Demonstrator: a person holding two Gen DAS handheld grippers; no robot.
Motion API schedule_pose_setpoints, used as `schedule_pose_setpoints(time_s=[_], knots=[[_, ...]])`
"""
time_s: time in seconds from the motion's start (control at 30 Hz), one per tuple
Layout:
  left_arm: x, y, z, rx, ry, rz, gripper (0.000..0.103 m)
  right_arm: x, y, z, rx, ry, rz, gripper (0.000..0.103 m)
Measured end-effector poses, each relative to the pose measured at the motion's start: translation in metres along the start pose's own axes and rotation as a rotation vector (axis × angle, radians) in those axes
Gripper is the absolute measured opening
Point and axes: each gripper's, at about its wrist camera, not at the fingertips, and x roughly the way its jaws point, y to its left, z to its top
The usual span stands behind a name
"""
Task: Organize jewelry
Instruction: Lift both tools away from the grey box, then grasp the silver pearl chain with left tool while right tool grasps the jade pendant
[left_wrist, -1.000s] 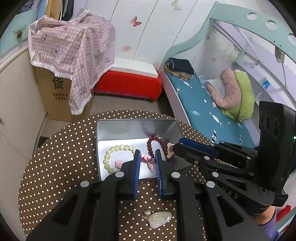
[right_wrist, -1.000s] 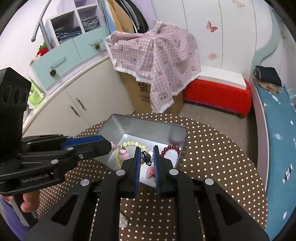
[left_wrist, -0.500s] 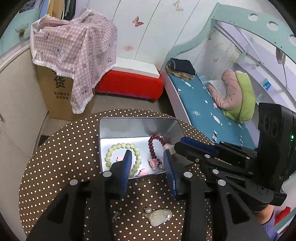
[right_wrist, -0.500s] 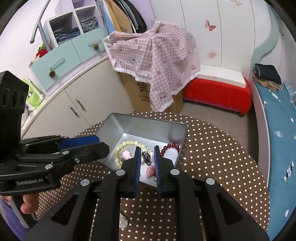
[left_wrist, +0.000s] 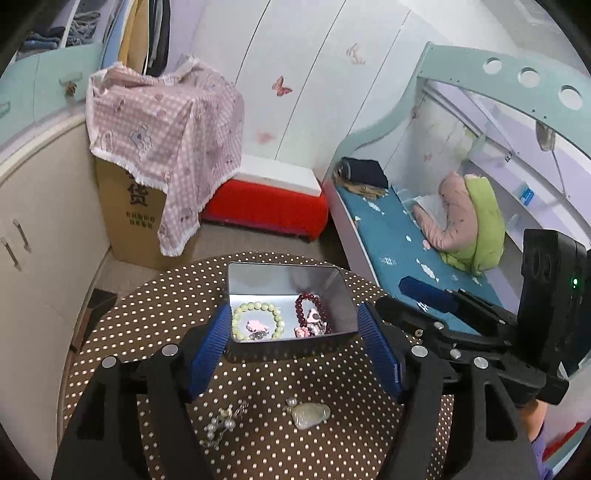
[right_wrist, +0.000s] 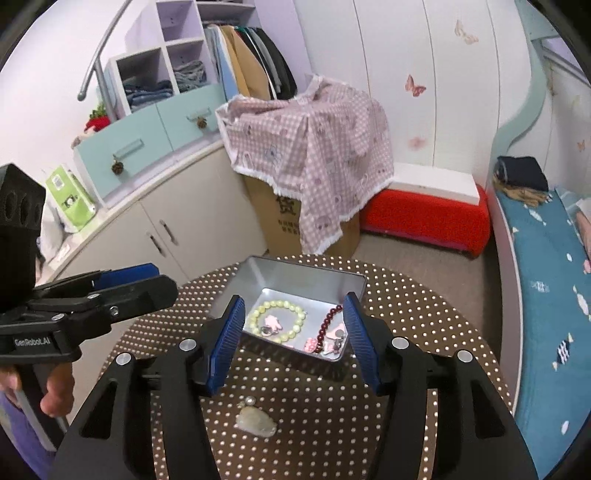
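A silver tin (left_wrist: 280, 273) (right_wrist: 306, 275) stands on the round dotted table. It holds a pale green bead bracelet (left_wrist: 258, 306) (right_wrist: 277, 304), a dark red bead bracelet (left_wrist: 308, 299) (right_wrist: 327, 319) and small pink charms (left_wrist: 256, 325) (right_wrist: 272, 322). A pale jade pendant (left_wrist: 309, 414) (right_wrist: 256, 422) and a pearl trinket (left_wrist: 221, 424) lie on the table in front of the tin. My left gripper (left_wrist: 291, 325) is open and empty above the tin's near edge. My right gripper (right_wrist: 295, 314) is open and empty, also above the tin.
The brown dotted table (left_wrist: 147, 317) (right_wrist: 424, 317) is small and round. Beyond it stand a cardboard box under a pink checked cloth (left_wrist: 162, 122), a red bench (left_wrist: 266, 206), a bed (left_wrist: 399, 240) to the right and cupboards (right_wrist: 155, 229) to the left.
Both grippers opened wide and drew back and up from the tin. The pink charm and the dark trinket they held now lie inside the tin.
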Motion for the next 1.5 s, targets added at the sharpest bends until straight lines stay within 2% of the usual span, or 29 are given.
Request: schedule_pose_setpoints(time_s=[0.1,0.27,0.43,0.63,0.8,1.1,1.13,1.2,1.37,1.47,1.5], knots=[[-0.022,-0.003,-0.008,0.019,-0.042,0.036,0.077,-0.017,0.006,-0.003,-0.009,-0.02,-0.002,0.058],[-0.045,-0.001,-0.023,0.046,-0.082,0.076,0.077,-0.035,0.015,-0.018,-0.033,-0.032,-0.036,0.061],[-0.049,0.014,-0.048,0.047,-0.077,0.109,0.077,-0.036,0.015,-0.042,-0.035,-0.002,-0.054,0.064],[-0.025,0.041,-0.085,0.031,-0.008,0.183,0.077,-0.011,0.008,-0.079,-0.021,0.087,-0.067,0.065],[0.005,0.05,-0.109,0.076,0.061,0.248,0.077,0.011,0.004,-0.105,-0.024,0.157,-0.067,0.065],[0.037,0.048,-0.122,0.151,0.123,0.291,0.075,0.039,0.012,-0.121,-0.069,0.213,-0.061,0.065],[0.04,0.048,-0.123,0.163,0.134,0.29,0.071,0.041,0.013,-0.122,-0.074,0.213,-0.057,0.065],[0.045,0.045,-0.126,0.185,0.167,0.28,0.05,0.045,0.013,-0.123,-0.077,0.219,-0.052,0.065],[0.049,0.047,-0.131,0.199,0.171,0.27,0.042,0.051,0.009,-0.121,-0.072,0.218,-0.048,0.065],[0.05,0.046,-0.13,0.222,0.17,0.273,0.006,0.056,0.009,-0.12,-0.074,0.226,-0.043,0.065],[0.049,0.046,-0.129,0.221,0.172,0.275,0.006,0.057,0.01,-0.12,-0.077,0.227,-0.043,0.065]])
